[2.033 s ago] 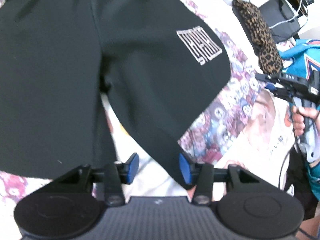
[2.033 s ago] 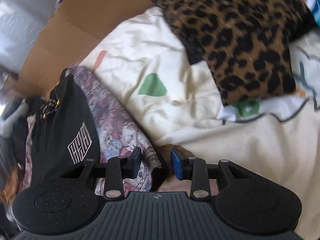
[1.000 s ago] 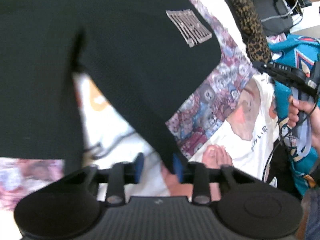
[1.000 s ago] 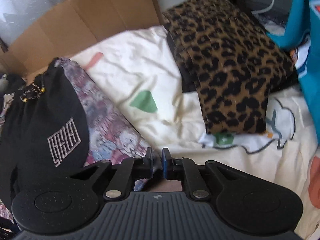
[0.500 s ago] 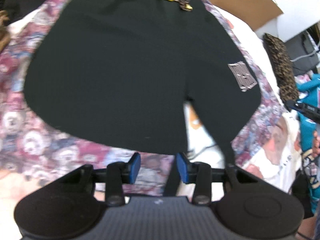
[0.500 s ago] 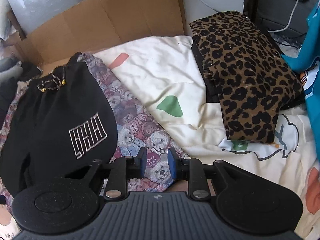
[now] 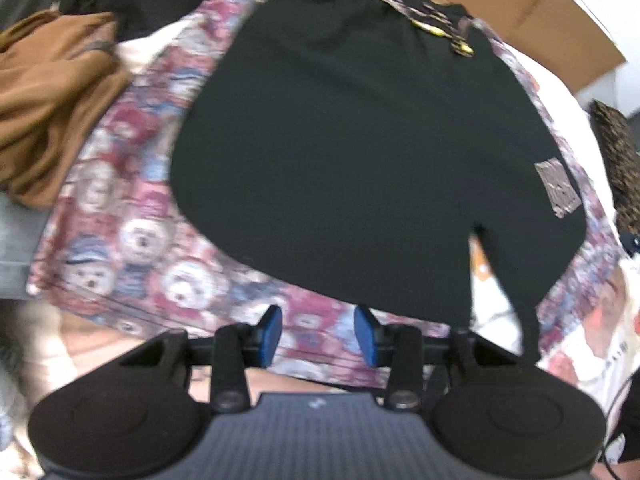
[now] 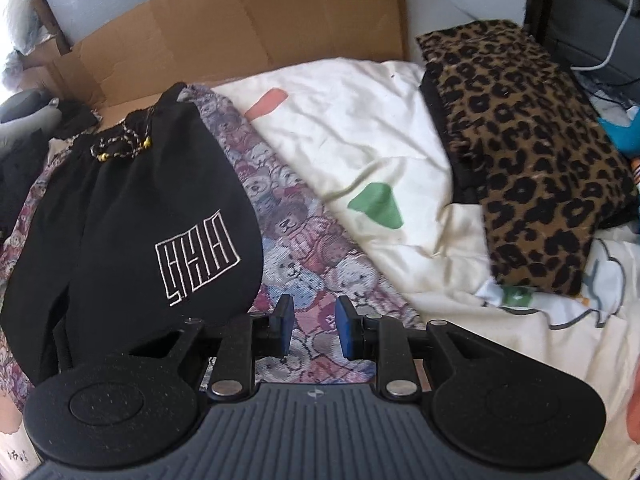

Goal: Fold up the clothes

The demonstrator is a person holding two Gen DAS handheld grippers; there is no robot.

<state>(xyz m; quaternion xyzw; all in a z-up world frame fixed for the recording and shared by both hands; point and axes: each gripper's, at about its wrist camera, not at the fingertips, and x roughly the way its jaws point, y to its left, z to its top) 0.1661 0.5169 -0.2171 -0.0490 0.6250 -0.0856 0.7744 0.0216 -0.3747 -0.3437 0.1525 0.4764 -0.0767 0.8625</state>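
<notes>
We see each hand-held gripper [image 7: 318, 334] [image 8: 314, 330] as black, with blue finger pads, silver screws, two round discs and a ribbed grey body.

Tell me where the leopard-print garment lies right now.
In the right wrist view the leopard-print garment lies folded at upper right on the cream sheet, right of the black shorts and bear-print cloth, in front of the cardboard.

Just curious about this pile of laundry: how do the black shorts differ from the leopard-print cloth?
The black shorts are plain black with a white stitched logo and a drawstring; the leopard-print cloth is brown with black spots all over. The shorts lie spread flat on a teddy-bear blanket; the leopard-print cloth is folded into a thick stack on the cream sheet. Neither is held by a tool.
</notes>
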